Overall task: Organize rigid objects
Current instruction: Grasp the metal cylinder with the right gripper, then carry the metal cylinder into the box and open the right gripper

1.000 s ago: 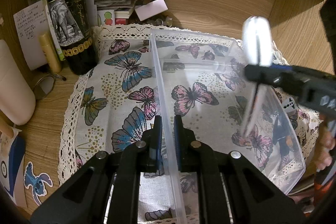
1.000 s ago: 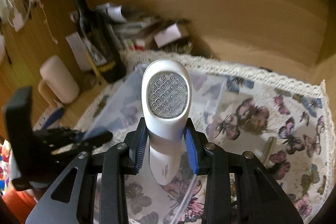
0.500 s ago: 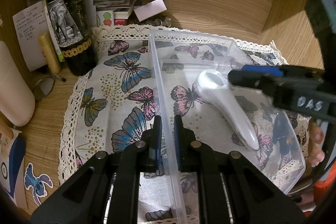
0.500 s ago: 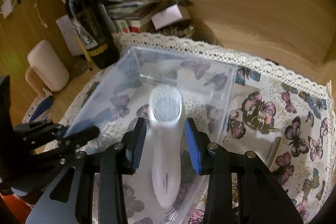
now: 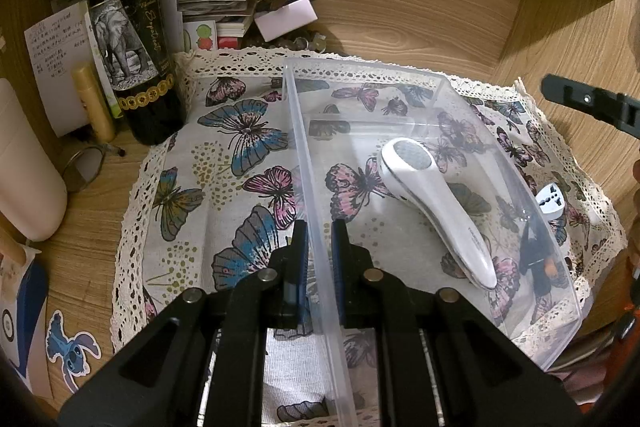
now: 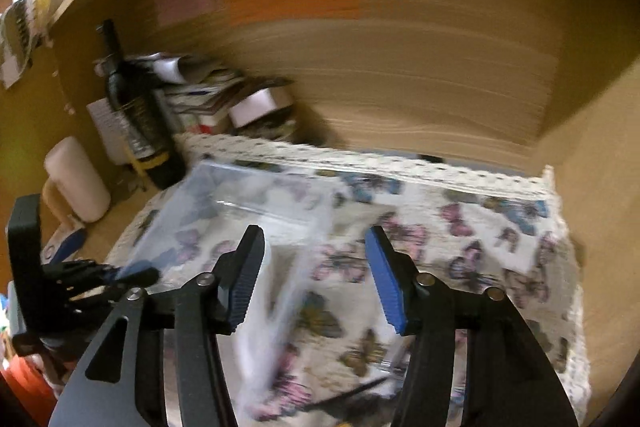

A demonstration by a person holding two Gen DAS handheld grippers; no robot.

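Close in, the left hand-held gripper [image 5: 319, 239] is clamped on the near left wall of a clear plastic bin [image 5: 460, 95], one blue pad on each side of the thin wall. Over to the right, the right hand-held gripper [image 6: 316, 275] hangs above the cloth with its jaws opening and nothing between the pads; its picture is blurred by motion. Inside the bin lies a white handheld device [image 5: 436, 203], its round grey mesh head toward the back wall and its tapered handle toward the front right corner, flat on the bottom. Just outside the bin's right wall sit a white plug adapter [image 5: 552, 199] and a dark object too distorted through the plastic to identify. Bin and items rest on a butterfly-print cloth [image 5: 224, 163] with a lace edge, spread over the wooden surface [image 5: 420, 11]. Beyond the cloth's back left corner stands a dark wine bottle [image 5: 132, 39] with an elephant label, beside a stack of papers [image 5: 216, 7].
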